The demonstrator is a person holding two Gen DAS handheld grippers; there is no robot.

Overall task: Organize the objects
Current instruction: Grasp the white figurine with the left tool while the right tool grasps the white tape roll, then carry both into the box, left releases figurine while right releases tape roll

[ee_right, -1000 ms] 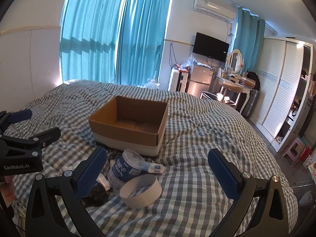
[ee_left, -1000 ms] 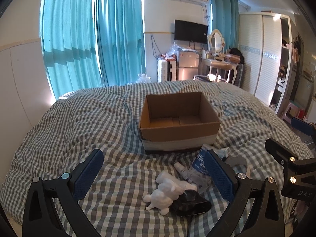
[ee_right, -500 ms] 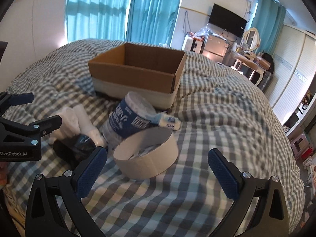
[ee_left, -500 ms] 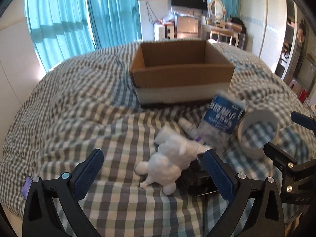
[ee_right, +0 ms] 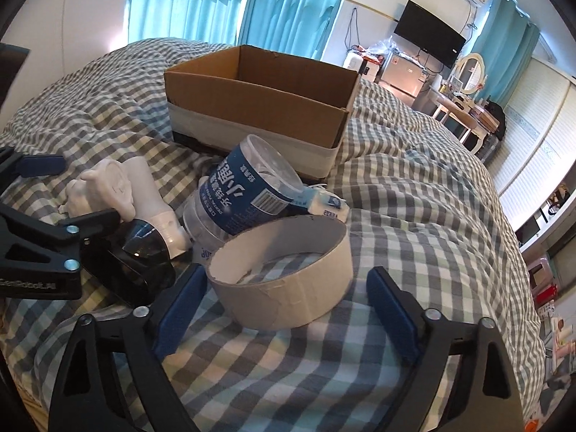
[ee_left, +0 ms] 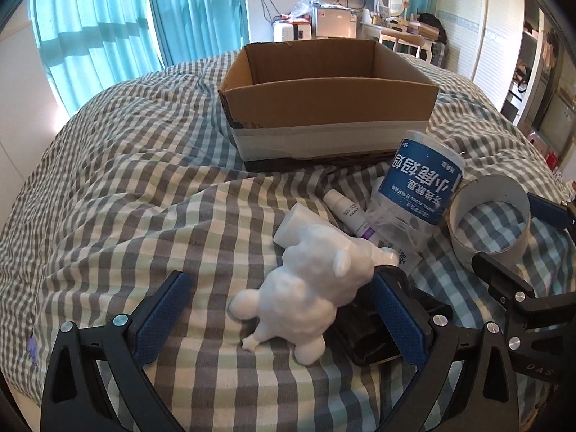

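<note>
While both tools sit low over the checked bed cover (ee_left: 144, 187), I see my left gripper (ee_left: 284, 309) with its fingers (ee_left: 163, 304) spread wide, one on each side of the white animal figurine (ee_left: 309, 288), which lies on its side on the cover; I cannot tell whether either pad touches it, and nothing is gripped. Just beside the figurine, on its right, lies a black glossy object (ee_right: 136, 262), partly under my left tool's right finger. My right gripper (ee_right: 284, 309) is likewise wide apart, its fingers (ee_right: 390, 309) bracketing the white tape roll (ee_right: 284, 288), which rests on the cover and is not clamped. Behind the roll a clear plastic jar with a blue label (ee_left: 417, 194) lies tilted, leaning over a small white tube (ee_left: 347, 212) and another small tube (ee_right: 324, 203). Beyond the whole cluster stands the open cardboard box (ee_left: 327, 108), upright on the bed, its lower band wrapped in pale tape.
</note>
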